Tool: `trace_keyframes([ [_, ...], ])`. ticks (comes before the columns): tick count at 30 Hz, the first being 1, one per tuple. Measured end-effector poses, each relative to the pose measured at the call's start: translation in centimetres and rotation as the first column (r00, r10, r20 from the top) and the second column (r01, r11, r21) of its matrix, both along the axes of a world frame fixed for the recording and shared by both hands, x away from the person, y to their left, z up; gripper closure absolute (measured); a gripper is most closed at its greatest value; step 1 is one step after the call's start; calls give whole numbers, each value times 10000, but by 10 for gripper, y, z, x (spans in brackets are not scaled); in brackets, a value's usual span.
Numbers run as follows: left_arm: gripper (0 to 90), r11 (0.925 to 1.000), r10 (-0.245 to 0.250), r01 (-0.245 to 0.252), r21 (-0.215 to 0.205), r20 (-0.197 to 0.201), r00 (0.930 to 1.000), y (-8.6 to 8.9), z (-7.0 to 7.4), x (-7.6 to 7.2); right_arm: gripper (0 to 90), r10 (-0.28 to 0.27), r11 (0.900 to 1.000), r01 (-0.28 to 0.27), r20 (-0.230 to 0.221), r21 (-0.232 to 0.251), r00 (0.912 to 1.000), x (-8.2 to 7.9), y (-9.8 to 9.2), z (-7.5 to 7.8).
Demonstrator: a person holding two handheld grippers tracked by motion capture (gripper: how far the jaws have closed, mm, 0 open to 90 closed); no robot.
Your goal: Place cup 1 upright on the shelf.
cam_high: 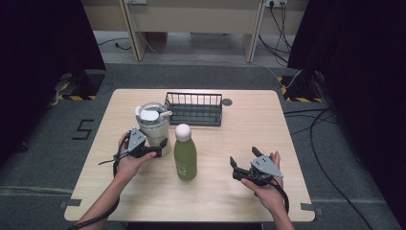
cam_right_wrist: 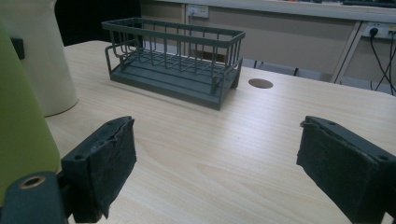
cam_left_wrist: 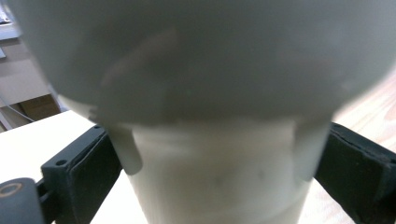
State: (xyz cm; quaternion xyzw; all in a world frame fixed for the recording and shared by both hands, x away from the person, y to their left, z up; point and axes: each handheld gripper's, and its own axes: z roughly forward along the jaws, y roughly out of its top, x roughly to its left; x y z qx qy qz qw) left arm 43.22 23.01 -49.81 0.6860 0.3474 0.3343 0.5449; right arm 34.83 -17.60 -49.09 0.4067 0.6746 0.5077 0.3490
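Observation:
A cream cup (cam_high: 153,127) with a white lid stands on the wooden table (cam_high: 230,191), left of centre. My left gripper (cam_high: 160,146) reaches it from the left, low on its body. In the left gripper view both black pads (cam_left_wrist: 88,172) lie against the sides of the cup (cam_left_wrist: 219,182), which stands between them. A green bottle (cam_high: 185,155) with a white cap stands upright just right of the cup. My right gripper (cam_high: 243,156) rests open to the right of the bottle, apart from it. Nothing is between its jaws (cam_right_wrist: 215,158); the bottle (cam_right_wrist: 18,116) shows at that view's left edge.
A dark wire basket (cam_high: 194,109) sits behind the cup and bottle at the table's back, its rim (cam_right_wrist: 177,30) ahead of my right gripper. A round cable hole (cam_high: 227,102) lies beside it. Bare wood spreads between the bottle and the right hand.

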Motion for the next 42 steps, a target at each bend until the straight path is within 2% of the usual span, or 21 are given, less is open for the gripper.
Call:
trace_keyframes([
  [10,93,9969,141,-127,-775,176,9997,-4,-5,5,121,-61,10000,61,-98,-56,9999,0,-1,-2],
  [19,97,9975,227,-226,-670,10,9997,-5,-2,4,126,-166,9999,166,-229,-11,9996,2,-1,-4],
  [24,97,9976,81,-86,-687,-79,9999,-7,0,3,130,-227,9997,228,-242,62,9995,3,-2,-4],
  [27,97,9979,4,-7,-644,-47,10000,-10,1,3,132,-272,9996,274,-258,54,9993,3,-3,-4],
  [34,97,9979,-335,351,-539,305,9990,-22,12,1,134,-326,9994,328,-247,68,9992,3,-5,-3],
  [42,97,9983,-335,351,-456,355,9988,-24,17,5,136,-377,9993,379,-224,71,9990,3,-6,-3],
])
